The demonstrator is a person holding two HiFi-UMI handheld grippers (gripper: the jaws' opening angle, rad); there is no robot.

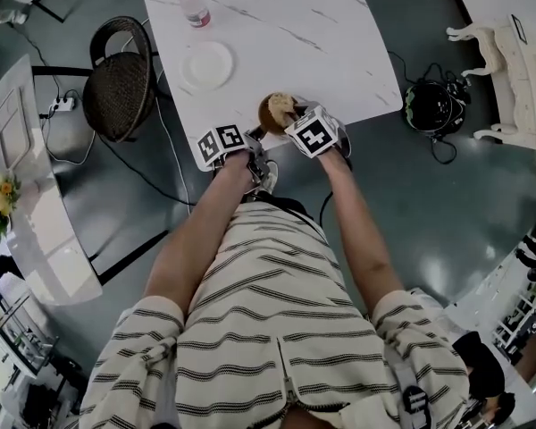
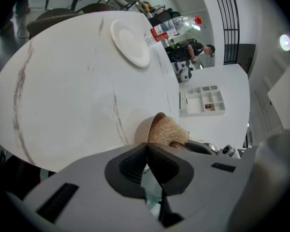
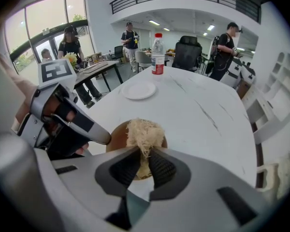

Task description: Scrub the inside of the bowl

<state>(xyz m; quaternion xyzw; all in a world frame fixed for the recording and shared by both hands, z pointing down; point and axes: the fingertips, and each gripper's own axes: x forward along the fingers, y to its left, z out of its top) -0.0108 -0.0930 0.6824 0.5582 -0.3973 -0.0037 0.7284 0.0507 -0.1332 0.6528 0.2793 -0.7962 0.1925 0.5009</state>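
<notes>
At the near edge of a white marble-patterned counter [image 1: 295, 34], a person in a striped top works a brown bowl [image 1: 270, 117] with a hand-held gripper in each hand. The bowl sits directly ahead of both tools. The left gripper [image 2: 147, 146] is on its left and the right gripper [image 3: 144, 156] on its right, the two marker cubes almost side by side.

The left gripper's jaws are drawn together at the bowl's rim and appear to pinch its thin wall. The right gripper's jaws stand narrow, clamped on a tuft of a straw-coloured fibre scrubber [image 3: 144, 134]. The rest of the scrubber sits inside the bowl and fills much of the hollow.

The bowl is small and round, with a smooth, bare brown wall showing around the pale, tangled fibres.

Farther back on the counter lie a white plate [image 1: 206, 65] and a clear plastic bottle [image 1: 194, 5] with a red cap and red label, both well apart from the bowl.
</notes>
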